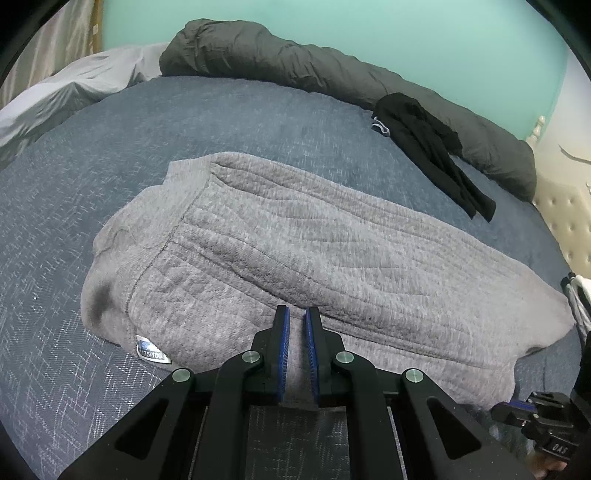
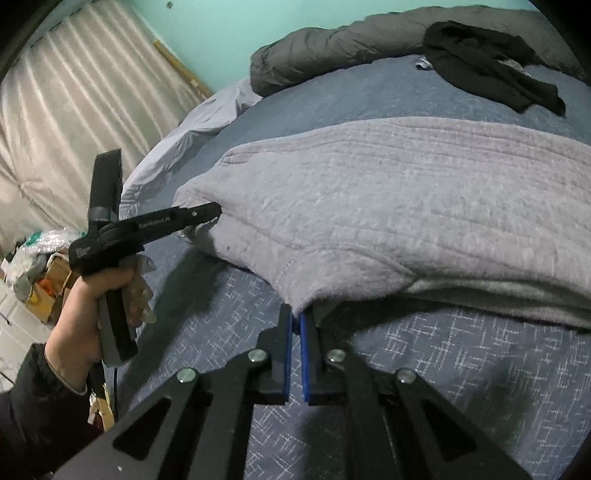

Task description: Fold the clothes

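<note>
Grey quilted sweatshirt lies spread flat on the blue patterned bed cover, straight ahead of both tongs.

Left tongs: blue pads nearly together, only a narrow gap. Near hem of the sweatshirt runs up between them, so they are pinched on that edge. In the right wrist view the left tongs have their tips in the sweatshirt's left edge, where the fabric is bunched; the person's left hand grips the handle.

Right tongs: pads closed to a slit, clamped on a near corner of the sweatshirt. That corner is lifted off the cover, with shadow under it. Right of the tongs a lower grey layer shows under the top one.

White size label sits on the sweatshirt's near-left edge, left of the left tongs. Dark smudge just above it.

Black garment lies crumpled far ahead and to the right of the left tongs, well apart from the sweatshirt. Dark grey duvet is rolled along the far edge of the bed against a teal wall. Light grey sheet far left. Pale curtain left of the right tongs.
</note>
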`<action>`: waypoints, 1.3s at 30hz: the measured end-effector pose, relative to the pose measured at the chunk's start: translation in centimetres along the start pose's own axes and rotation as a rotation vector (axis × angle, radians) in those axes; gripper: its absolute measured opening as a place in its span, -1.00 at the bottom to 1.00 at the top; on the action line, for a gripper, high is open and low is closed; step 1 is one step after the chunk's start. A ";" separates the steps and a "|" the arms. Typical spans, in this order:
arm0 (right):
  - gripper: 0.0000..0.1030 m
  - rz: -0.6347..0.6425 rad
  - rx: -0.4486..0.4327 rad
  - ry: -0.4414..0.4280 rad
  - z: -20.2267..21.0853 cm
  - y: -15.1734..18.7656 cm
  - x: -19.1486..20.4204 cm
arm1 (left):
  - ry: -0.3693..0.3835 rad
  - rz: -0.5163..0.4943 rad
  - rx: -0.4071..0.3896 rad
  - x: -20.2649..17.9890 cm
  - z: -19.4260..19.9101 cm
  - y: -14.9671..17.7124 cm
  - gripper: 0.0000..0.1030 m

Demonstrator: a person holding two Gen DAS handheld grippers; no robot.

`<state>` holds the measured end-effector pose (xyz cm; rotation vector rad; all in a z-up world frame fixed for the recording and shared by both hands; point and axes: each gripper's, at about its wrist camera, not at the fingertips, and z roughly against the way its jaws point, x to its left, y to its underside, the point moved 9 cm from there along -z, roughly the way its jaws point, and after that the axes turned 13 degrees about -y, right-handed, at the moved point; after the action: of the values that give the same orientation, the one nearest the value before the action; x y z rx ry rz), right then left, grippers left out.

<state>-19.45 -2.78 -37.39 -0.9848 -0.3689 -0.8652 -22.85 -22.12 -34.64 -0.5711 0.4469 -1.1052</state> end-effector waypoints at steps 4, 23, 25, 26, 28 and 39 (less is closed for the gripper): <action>-0.67 -0.030 -0.016 0.049 0.5 0.0 -0.8 | -0.001 0.001 0.000 0.0 0.0 -0.2 -0.81; -0.88 0.127 0.020 0.114 -2.0 -0.6 -0.1 | -0.001 0.041 -0.012 1.4 0.4 -0.9 -0.81; -0.88 0.105 0.044 0.095 -1.9 0.4 -0.2 | 0.000 0.047 -0.006 1.6 0.2 -0.9 -0.81; -0.88 0.101 0.057 0.097 -2.1 0.8 -0.6 | 0.002 0.048 -0.002 1.7 0.1 -0.9 -0.81; -0.88 0.088 0.069 0.096 -2.3 1.3 -1.1 | 0.002 0.044 0.003 1.6 0.0 -0.8 -0.81; -0.78 0.034 0.084 0.086 2.0 1.3 -1.4 | -0.005 0.045 0.046 2.2 -1.5 0.2 -0.81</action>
<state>-19.05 -0.10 -37.95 -0.8707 -0.3121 -0.8520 -22.83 -24.37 -36.05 -0.5215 0.4270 -1.0686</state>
